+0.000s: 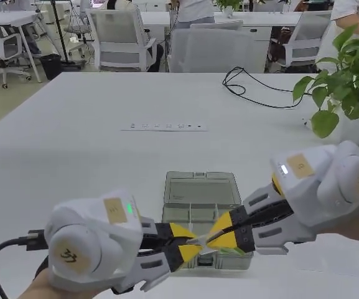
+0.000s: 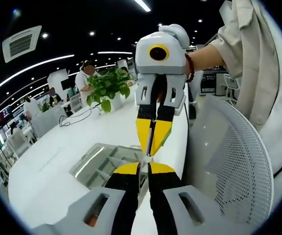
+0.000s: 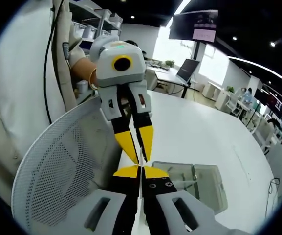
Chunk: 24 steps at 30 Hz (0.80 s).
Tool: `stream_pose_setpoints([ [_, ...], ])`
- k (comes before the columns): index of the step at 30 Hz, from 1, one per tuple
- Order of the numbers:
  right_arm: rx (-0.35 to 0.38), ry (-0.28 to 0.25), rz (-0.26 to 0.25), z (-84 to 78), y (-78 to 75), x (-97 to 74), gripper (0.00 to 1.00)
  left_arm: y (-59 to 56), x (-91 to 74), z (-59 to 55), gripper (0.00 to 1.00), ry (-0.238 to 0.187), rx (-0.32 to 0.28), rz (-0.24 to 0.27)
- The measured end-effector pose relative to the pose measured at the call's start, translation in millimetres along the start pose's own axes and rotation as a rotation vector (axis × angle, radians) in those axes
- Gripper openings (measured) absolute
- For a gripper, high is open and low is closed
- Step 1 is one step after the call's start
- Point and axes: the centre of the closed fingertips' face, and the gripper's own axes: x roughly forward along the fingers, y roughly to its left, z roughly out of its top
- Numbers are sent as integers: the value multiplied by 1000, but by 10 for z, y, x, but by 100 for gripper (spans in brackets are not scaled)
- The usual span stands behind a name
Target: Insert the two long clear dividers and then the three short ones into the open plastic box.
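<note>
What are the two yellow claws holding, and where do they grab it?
A thin clear divider, it seems: left gripper and right gripper each pinch one end.

Yellow-tipped black left tongs (image 1: 188, 249) and right tongs (image 1: 219, 235), clear divider (image 1: 202, 240), smoky clear box (image 1: 201, 190), white table (image 1: 104, 124), green plant (image 1: 344, 81).
</note>
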Motion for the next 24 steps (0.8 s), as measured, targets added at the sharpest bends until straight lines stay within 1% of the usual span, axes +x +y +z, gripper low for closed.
stream_pose_setpoints([
  [1,4,-4,-6,8,-21,-3,2,15,-4,8,5,-9,-26,6],
  [3,28,3,-31,-5,-81,-8,2,24,-8,18,10,-18,-35,15],
  [7,59,11,-57,-21,-166,-5,2,58,-10,-9,17,-11,-54,38],
  [9,83,21,-85,-42,-233,-6,2,77,-15,-23,20,-12,-74,50],
  [12,115,28,-116,-71,-331,-4,2,119,-28,-56,27,-13,-100,75],
  [15,137,34,-136,-92,-403,2,2,155,-48,-84,34,-16,-128,92],
  [19,156,45,-151,-120,-468,24,2,211,-72,-124,38,-16,-160,116],
  [24,164,63,-166,-155,-541,77,2,271,-91,-145,47,-32,-202,145],
])
